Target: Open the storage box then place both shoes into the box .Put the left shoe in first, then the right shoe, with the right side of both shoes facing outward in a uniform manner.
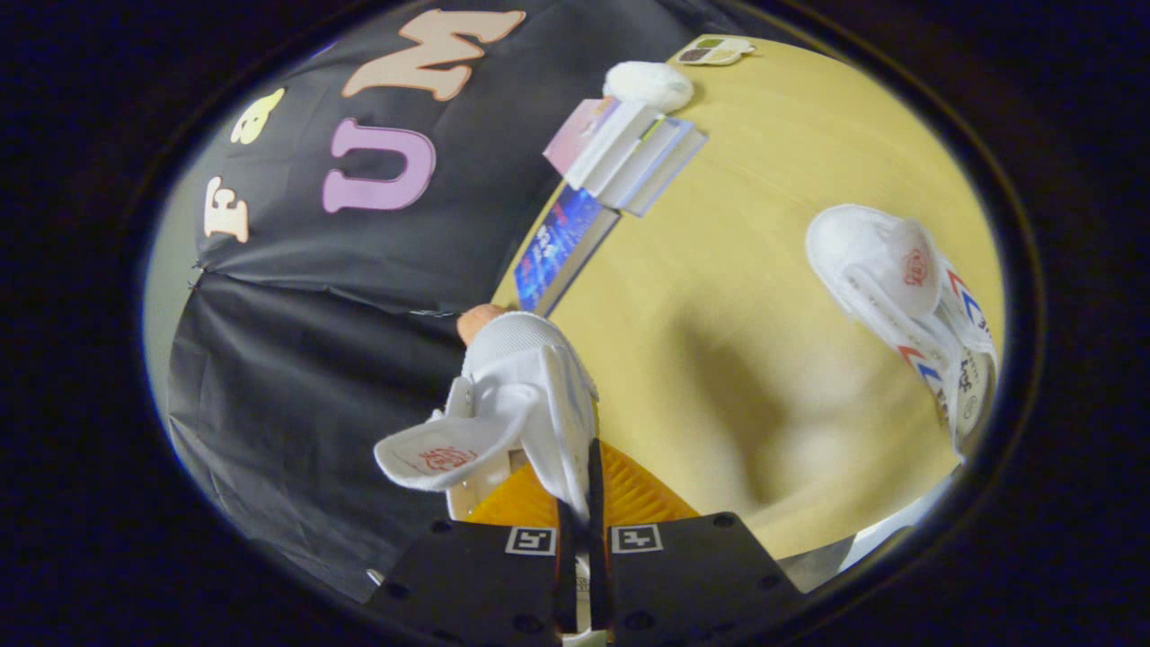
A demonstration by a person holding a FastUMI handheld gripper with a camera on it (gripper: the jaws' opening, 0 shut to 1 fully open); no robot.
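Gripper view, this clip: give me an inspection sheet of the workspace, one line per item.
Surface: yellow wooden table, tilted in view.
Job's things: one white shoe held up off the table, tongue hanging loose; second white shoe lying on the table beyond the fingers, apart from the first.
Clutter: stack of books, blue book, white fluffy item, small card, all along the table's far edge.
Grippers: gripper shut on the held shoe's fabric, fingers nearly together.
Cables: nothing seen.
Surroundings: black cloth wall behind the table.
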